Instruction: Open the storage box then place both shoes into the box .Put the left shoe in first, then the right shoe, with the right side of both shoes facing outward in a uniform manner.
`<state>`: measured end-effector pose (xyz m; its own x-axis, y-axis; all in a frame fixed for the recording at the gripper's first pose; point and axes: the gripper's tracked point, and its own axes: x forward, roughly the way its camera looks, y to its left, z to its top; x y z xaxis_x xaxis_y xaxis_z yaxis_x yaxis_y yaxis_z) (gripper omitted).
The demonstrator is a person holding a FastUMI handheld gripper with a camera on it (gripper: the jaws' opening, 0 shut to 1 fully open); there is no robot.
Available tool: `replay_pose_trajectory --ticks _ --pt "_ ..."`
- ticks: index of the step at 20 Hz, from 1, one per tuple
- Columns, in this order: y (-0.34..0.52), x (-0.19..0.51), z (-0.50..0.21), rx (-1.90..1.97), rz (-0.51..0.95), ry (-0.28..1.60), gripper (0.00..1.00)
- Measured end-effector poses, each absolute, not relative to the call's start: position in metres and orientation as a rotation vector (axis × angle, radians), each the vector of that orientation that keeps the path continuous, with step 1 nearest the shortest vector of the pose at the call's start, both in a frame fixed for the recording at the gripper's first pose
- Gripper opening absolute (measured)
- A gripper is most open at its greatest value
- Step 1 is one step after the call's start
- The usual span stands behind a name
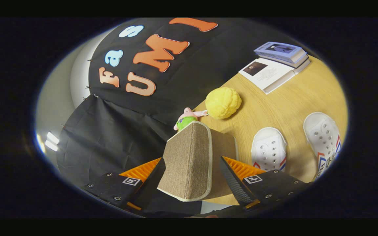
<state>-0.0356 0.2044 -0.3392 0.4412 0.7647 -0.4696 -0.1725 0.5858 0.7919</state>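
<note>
Brown fabric box lid [189,160] sits between our gripper [192,178] fingers, lifted up, though we can't tell if they're actually pinching it. Both white shoes [269,150] still wait on the table [274,105] beside it, so all the packing's left.

gripper [192,172] tilted, fingers spread

jaws look parted with a gap either side of what's between them, though contact's hard to tell

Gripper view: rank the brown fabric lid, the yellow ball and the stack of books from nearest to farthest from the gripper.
1. Brown fabric lid: between the fingers of the gripper, which stand open beside it.
2. Yellow ball: beyond the lid, on the wooden table.
3. Stack of books: farthest, past the ball.
</note>
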Motion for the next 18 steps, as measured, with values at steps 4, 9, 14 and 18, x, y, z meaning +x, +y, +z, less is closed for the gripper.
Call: replay_pose_trajectory --ticks 4,9,14,18 --pt "0.222 -0.034 -0.365 0.767 0.656 1.001 0.98" --pt "0.248 -0.042 -0.383 0.828 0.678 1.078 0.98" --pt "0.259 -0.047 -0.383 0.866 0.708 1.1 0.98" --pt "0.25 -0.044 -0.366 0.913 0.716 1.069 0.95"
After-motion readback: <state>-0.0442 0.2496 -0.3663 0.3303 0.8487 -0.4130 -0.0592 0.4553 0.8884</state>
